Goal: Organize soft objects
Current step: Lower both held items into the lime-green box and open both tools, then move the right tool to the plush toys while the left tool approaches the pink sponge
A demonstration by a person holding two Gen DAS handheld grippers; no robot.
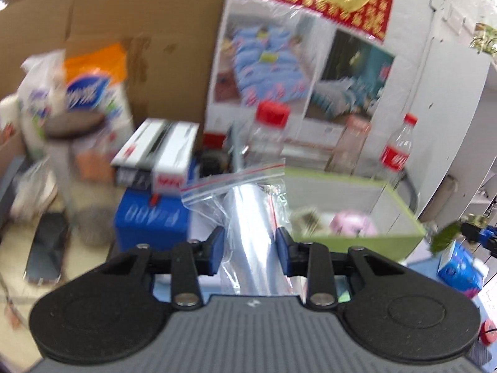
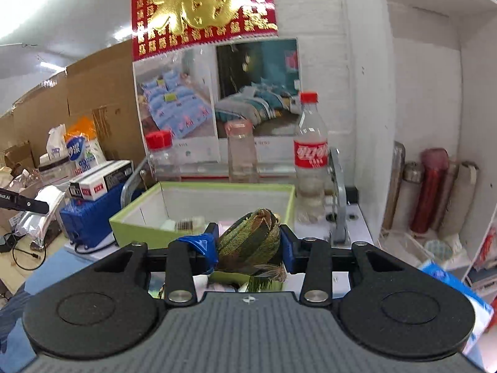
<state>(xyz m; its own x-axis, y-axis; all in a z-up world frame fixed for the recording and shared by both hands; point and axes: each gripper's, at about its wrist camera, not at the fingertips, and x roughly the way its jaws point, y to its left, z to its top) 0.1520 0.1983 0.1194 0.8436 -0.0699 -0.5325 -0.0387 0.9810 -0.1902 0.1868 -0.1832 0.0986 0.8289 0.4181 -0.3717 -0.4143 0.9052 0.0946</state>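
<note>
My left gripper [image 1: 249, 244] is shut on a clear zip bag [image 1: 245, 205] with a red seal line, held up in front of a green box [image 1: 357, 239]. A pink soft item [image 1: 352, 222] lies inside the box. My right gripper [image 2: 248, 245] is shut on a green and brown woven cloth pouch [image 2: 251, 242], held just in front of the same green box [image 2: 139, 220], whose white inside holds small items. The left gripper [image 2: 26, 203] with the bag shows at the left edge of the right wrist view. The pouch [image 1: 444, 236] shows at the right of the left wrist view.
Clear bottles [image 2: 310, 152] [image 2: 241, 152] [image 2: 161, 155] stand behind the box against a poster. A blue case [image 1: 152, 220] with small boxes [image 1: 158, 152] sits left. Tissue packs [image 1: 84, 93] and cardboard [image 1: 124, 15] lie further left. Flasks [image 2: 430, 186] stand on a shelf at right.
</note>
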